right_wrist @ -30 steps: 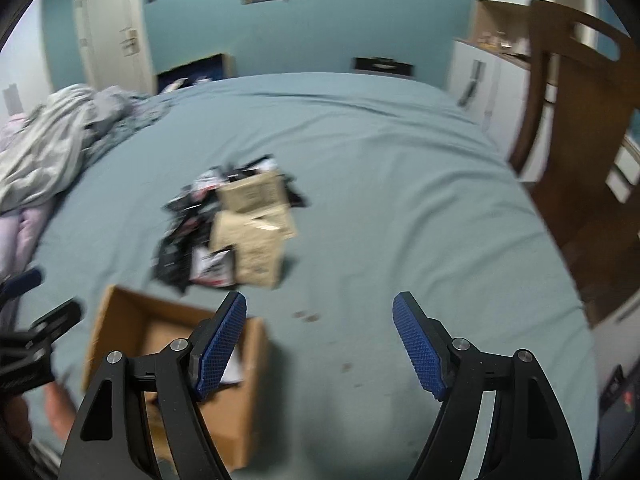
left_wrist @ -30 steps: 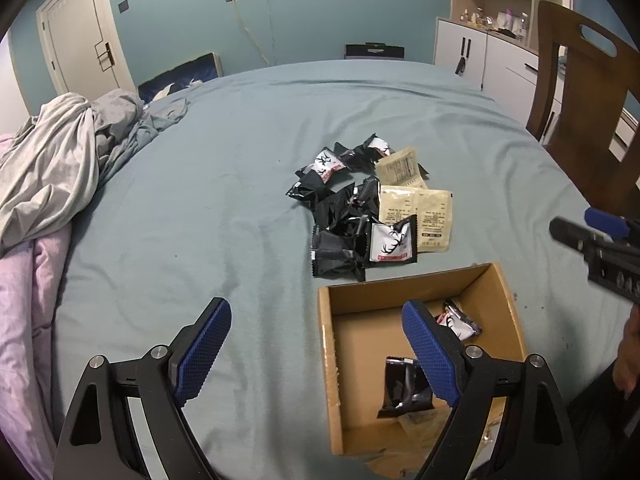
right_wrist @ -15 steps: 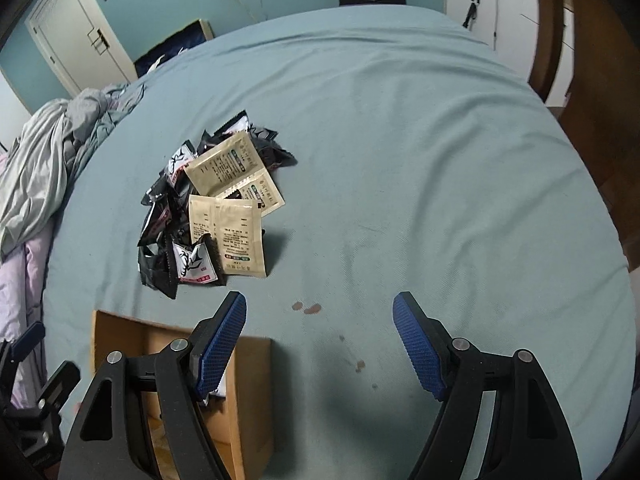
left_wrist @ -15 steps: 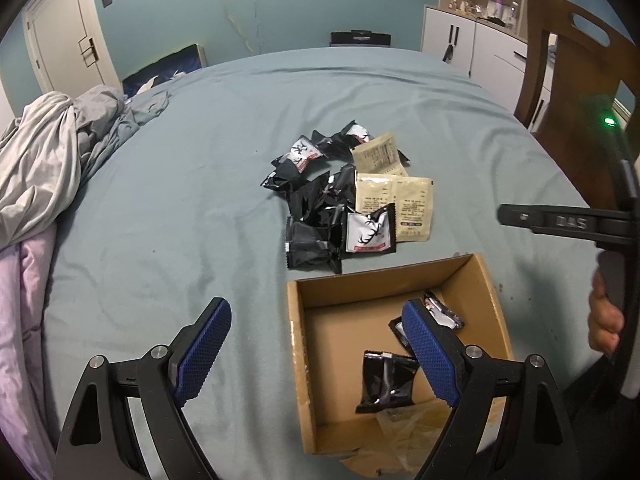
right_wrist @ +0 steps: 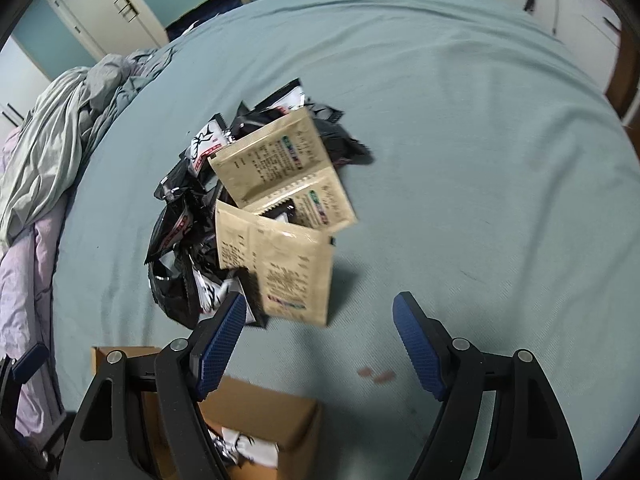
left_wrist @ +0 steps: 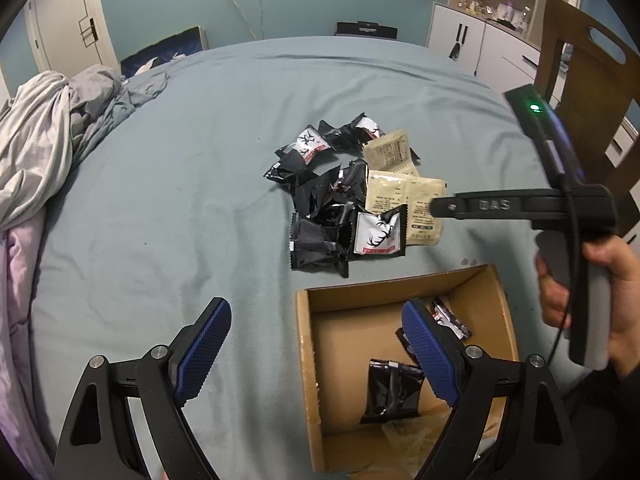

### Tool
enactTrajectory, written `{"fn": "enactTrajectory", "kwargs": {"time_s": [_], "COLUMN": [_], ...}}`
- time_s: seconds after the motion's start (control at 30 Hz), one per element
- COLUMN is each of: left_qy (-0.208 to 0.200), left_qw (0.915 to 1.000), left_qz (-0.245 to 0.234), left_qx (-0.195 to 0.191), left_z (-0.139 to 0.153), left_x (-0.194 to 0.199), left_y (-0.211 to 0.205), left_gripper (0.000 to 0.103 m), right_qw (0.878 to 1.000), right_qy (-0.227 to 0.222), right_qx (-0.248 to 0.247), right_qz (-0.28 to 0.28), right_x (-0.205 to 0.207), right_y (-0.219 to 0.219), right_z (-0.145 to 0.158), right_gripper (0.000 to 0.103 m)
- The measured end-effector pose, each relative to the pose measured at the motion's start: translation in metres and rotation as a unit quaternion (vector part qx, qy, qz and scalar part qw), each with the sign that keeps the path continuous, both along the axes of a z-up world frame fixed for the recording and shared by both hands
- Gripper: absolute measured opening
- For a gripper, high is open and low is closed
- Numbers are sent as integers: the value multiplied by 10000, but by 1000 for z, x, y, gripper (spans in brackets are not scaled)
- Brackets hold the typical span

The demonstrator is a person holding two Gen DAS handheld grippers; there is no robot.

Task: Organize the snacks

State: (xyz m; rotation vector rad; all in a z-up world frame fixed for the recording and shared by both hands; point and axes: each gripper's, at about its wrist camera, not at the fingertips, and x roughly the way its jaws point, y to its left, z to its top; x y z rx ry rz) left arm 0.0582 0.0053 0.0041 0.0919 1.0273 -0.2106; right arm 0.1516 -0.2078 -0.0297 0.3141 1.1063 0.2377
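Only from the left wrist: 2 black packets (left_wrist: 394, 390) inside the box (left_wrist: 306, 344); both grippers (left_wrist: 316, 344) (right_wrist: 318, 340) gape, empty.

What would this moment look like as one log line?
left gripper: open, empty | right gripper: open, near beige packets | cardboard box: few black packets inside

One cardboard box (left_wrist: 306, 344) sits near, with three black snack packets (left_wrist: 390, 390) visible inside. Farther off lies one pile: three tan packets (right_wrist: 294, 268) on its right, and roughly eight black packets (left_wrist: 316, 244) on its left.
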Motion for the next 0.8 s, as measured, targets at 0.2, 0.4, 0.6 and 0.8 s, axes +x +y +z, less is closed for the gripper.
{"fn": "enactTrajectory", "kwargs": {"time_s": [0.2, 0.4, 0.6, 0.8], "left_qy": [129, 161, 0, -200], "left_qw": [9999, 9999, 9998, 9985], "left_qz": [-9, 40, 196, 455], "left_qx": [-93, -24, 102, 249], "left_z": [-5, -10, -11, -18], "left_x": [4, 8, 16, 28], "left_y": [-1, -2, -3, 6], "left_gripper": [88, 88, 88, 88], "right_qw": [9997, 9983, 9983, 9940], "right_qy": [-29, 22, -220, -763], "right_qx": [169, 405, 439, 783], "right_qz": [194, 420, 305, 45], "right_x": [30, 46, 33, -5], "right_y": [5, 12, 1, -11], "right_z": [-12, -27, -10, 24], "right_gripper": [75, 52, 12, 2]}}
